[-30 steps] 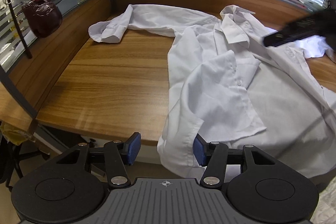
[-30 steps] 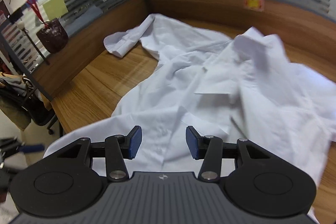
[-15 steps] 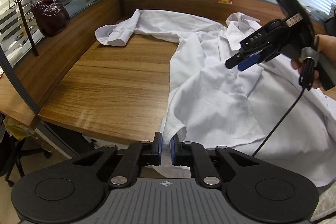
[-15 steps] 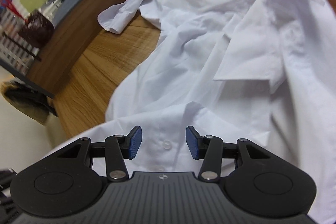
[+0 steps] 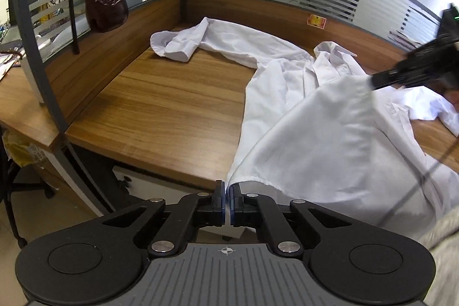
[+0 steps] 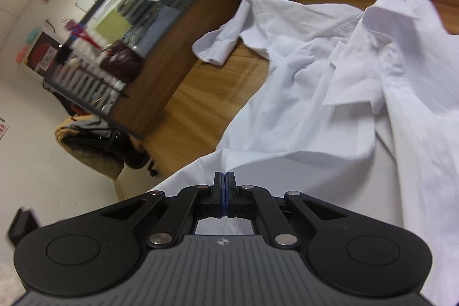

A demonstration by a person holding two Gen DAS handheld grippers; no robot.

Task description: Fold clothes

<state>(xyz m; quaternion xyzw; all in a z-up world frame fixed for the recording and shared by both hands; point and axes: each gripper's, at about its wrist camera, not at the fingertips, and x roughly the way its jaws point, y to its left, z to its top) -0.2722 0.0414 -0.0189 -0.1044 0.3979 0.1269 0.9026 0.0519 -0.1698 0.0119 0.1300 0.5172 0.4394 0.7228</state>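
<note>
Both grippers closed since earlier frame: left gripper (image 5: 228, 192) pinched on shirt (image 5: 330, 134) hem, right gripper (image 6: 225, 182) clamped on fold ahead. Shirt draped over desk (image 5: 172, 105) edge. Risk: thin fabric slipped from pads if tugged apart.

You are looking at a shirt (image 5: 321, 134) of thin, matt white cloth, creasing softly. The desk (image 5: 172, 111) is showing smooth wood grain with a slight sheen. Your left gripper (image 5: 228, 192) is showing matt black plastic, blue pads and shiny metal rivets.
</note>
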